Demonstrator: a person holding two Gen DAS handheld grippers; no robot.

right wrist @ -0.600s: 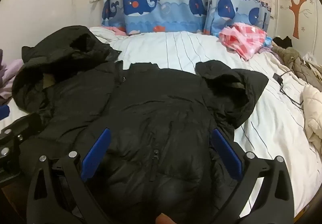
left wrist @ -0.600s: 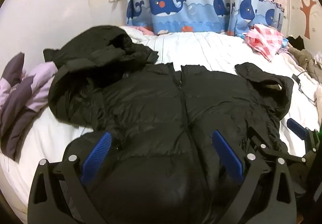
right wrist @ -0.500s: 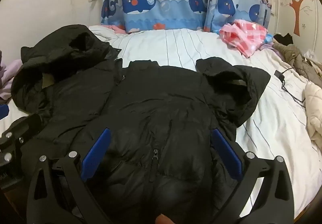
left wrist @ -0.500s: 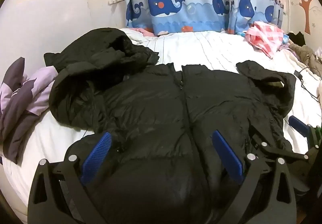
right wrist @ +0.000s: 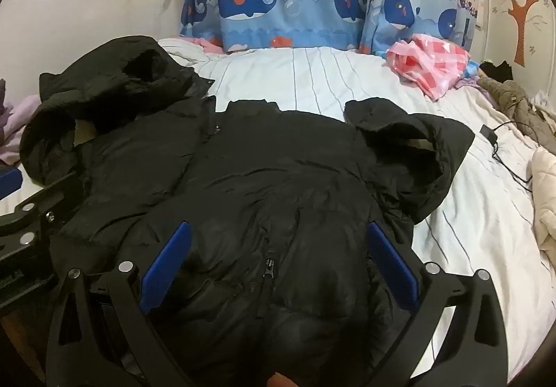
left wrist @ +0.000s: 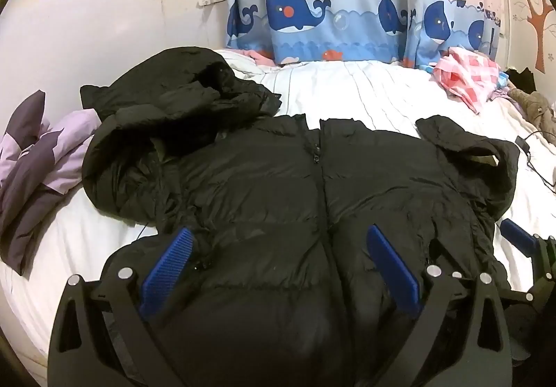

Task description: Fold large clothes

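A large black puffer jacket (left wrist: 278, 178) lies front up on the white striped bed (left wrist: 365, 98), its zip running up the middle. Its right sleeve (right wrist: 410, 150) is bent back on itself. My left gripper (left wrist: 278, 237) hovers open over the jacket's lower left part, nothing between its blue pads. My right gripper (right wrist: 278, 229) hangs open over the lower right part, beside a pocket zip. Each gripper shows at the edge of the other's view: right gripper (left wrist: 517, 241), left gripper (right wrist: 14, 178).
A heap of black padded cloth (left wrist: 180, 88) overlaps the jacket's left shoulder. A lilac and purple quilt (left wrist: 34, 157) lies left. A pink checked cloth (right wrist: 427, 64), a brown garment (right wrist: 514, 102), a cable with plug (right wrist: 490, 135) and a cream garment (right wrist: 545, 185) lie right.
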